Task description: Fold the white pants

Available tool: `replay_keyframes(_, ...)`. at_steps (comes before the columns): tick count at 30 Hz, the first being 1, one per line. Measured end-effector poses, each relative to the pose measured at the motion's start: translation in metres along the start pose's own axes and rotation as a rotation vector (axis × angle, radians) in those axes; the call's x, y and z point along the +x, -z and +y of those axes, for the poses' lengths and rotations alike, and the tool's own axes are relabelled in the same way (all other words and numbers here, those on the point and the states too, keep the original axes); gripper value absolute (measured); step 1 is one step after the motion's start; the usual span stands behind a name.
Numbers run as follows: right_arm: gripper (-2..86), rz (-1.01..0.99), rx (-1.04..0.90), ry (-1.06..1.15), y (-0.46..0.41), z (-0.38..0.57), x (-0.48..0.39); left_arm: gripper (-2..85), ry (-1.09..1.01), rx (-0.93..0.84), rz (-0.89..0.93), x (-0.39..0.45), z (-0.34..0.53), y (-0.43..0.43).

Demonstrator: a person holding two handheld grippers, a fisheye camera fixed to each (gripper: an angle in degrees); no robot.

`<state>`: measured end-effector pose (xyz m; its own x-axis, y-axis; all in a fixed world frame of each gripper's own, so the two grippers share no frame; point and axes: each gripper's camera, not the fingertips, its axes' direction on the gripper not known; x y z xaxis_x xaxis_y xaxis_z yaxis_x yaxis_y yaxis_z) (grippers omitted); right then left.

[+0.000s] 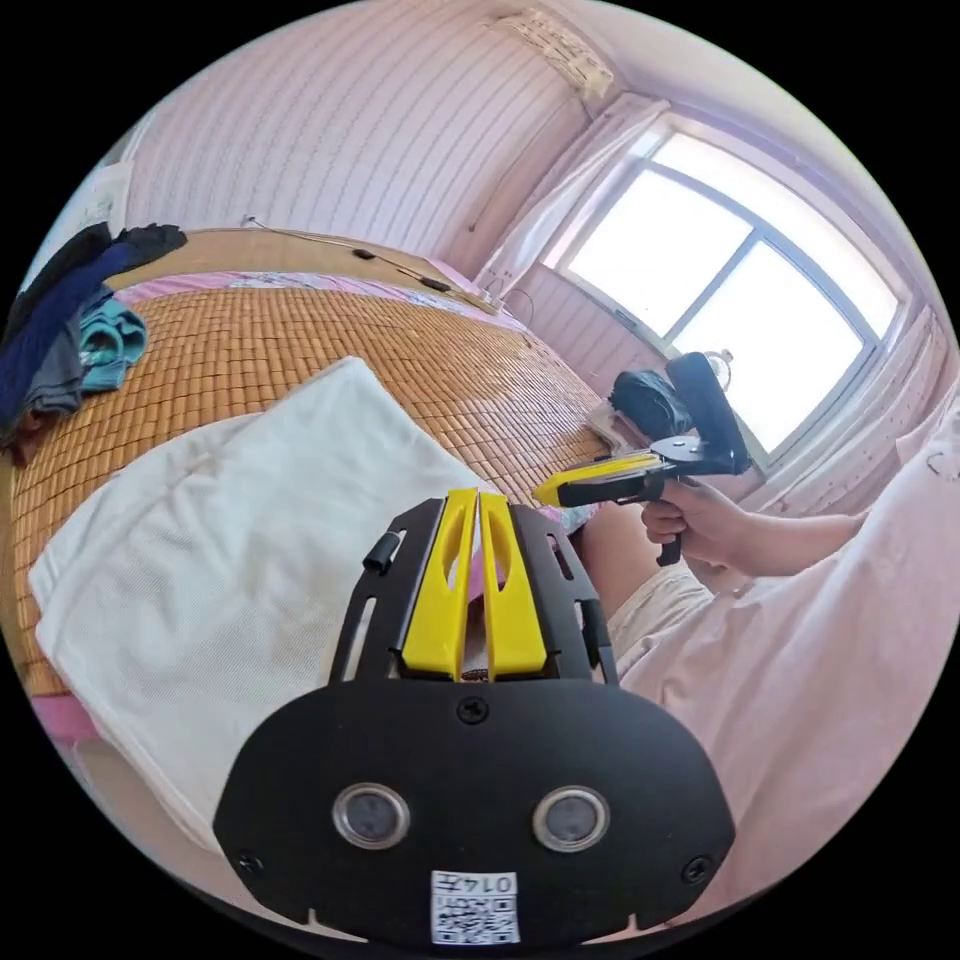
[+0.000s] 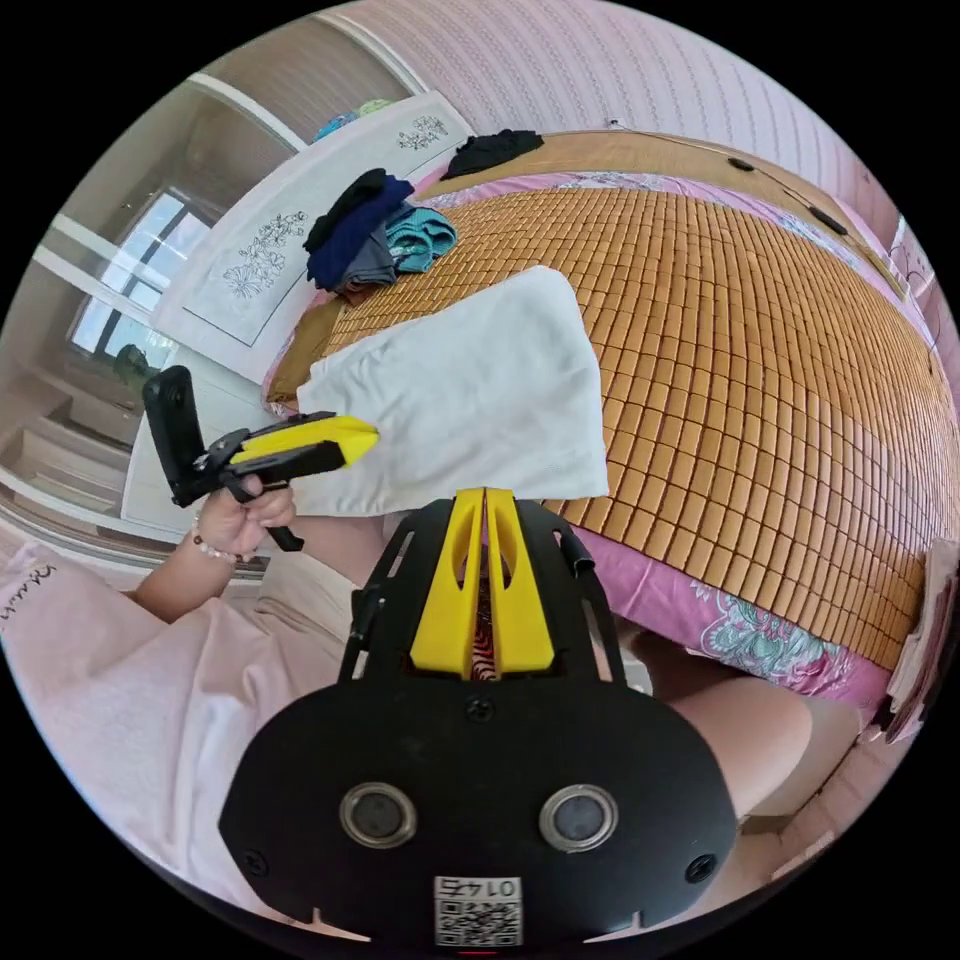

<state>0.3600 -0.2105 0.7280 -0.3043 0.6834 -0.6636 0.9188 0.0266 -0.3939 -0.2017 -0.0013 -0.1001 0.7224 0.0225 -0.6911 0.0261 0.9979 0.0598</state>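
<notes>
Pants (image 1: 230, 560) folded, flat on bed mat (image 1: 300, 350), near edge. Left gripper (image 1: 478, 497) fingers closed, empty, above pants. Right gripper (image 2: 484, 495) fingers closed, empty, off pants.

1. Both views are bright with daylight; colours are clear and nothing is dim.
2. In the left gripper view the window (image 1: 735, 290) is blown out to plain white, with no detail beyond the glass.
3. A second window (image 2: 125, 300) in the right gripper view is bright but less washed out.
4. The white pants (image 2: 470, 390) are close to overexposed, their folds faint.
5. Shadows are soft; a weak one runs under the pants' edge nearest the camera, on the bamboo mat (image 2: 760, 400).
6. Fisheye distortion bends the mat's rows and the wall stripes, strongest toward the black circular border.
7. Focus is sharp throughout; no motion blur is visible.
</notes>
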Motion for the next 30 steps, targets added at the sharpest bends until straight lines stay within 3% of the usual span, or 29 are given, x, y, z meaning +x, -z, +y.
replay_keyframes(3,4.5,0.034,-0.057,0.17,-0.027,-0.026,-0.032,4.2,0.201,0.032,-0.289,-0.058,0.033,0.049)
replay_keyframes(6,9.4,0.077,-0.063,0.366,-0.05,-0.061,-0.07,7.7,0.404,0.031,-0.45,-0.12,0.068,0.082)
replay_keyframes(10,14.4,0.1,-0.098,0.562,-0.081,-0.108,-0.116,11.2,0.545,0.02,-0.504,-0.167,0.093,0.086)
replay_keyframes(15,15.6,-0.05,-0.201,0.542,-0.123,-0.124,-0.139,13.3,0.715,-0.171,-0.344,-0.207,0.116,0.032)
replay_keyframes(19,16.8,-0.239,-0.304,0.433,-0.152,-0.137,-0.145,8.2,0.653,-0.137,-0.312,-0.191,0.112,0.035)
replay_keyframes(25,17.2,-0.441,-0.306,0.363,-0.157,-0.164,-0.177,5.7,0.383,-0.178,-0.314,-0.126,0.083,0.025)
replay_keyframes(30,13.7,-0.262,-0.36,0.467,-0.158,-0.157,-0.212,6.3,0.164,-0.181,-0.346,-0.067,0.066,-0.002)
